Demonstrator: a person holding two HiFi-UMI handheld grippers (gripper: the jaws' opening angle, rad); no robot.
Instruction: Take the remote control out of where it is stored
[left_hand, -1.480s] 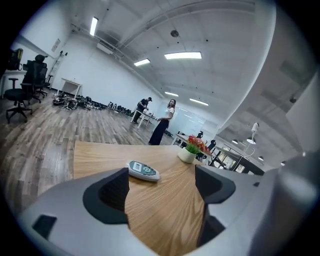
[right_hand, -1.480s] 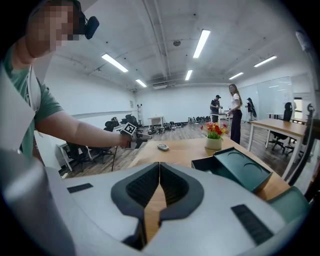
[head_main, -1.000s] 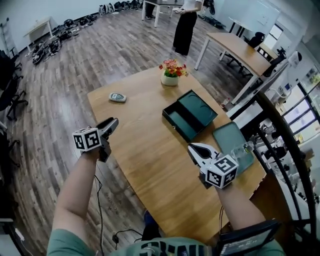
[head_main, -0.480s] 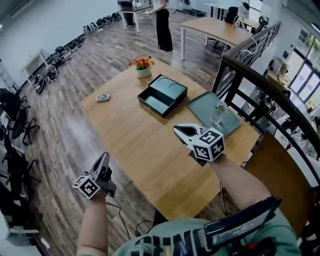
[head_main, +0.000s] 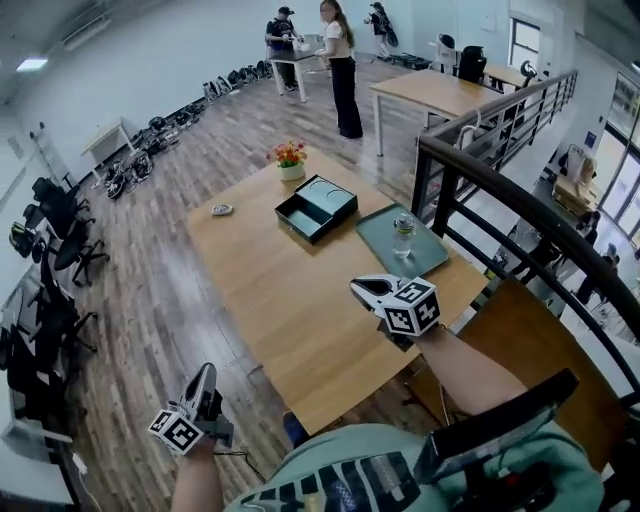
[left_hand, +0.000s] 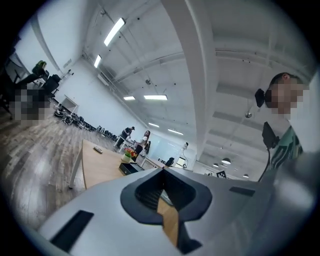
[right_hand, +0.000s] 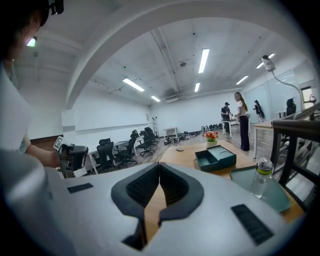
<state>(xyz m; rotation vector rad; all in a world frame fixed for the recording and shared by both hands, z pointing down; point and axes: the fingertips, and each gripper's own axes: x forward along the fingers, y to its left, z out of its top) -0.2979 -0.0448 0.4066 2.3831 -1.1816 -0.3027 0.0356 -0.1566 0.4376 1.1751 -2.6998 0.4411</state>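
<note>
The left claw hangs clenched, empty, beside the counter; the right claw, clenched empty, hovers over it; the remote control lies on it.

The small grey object on the table, at nine o'clock from the open green box, is too small to identify, and the box's contents cannot be told.
</note>
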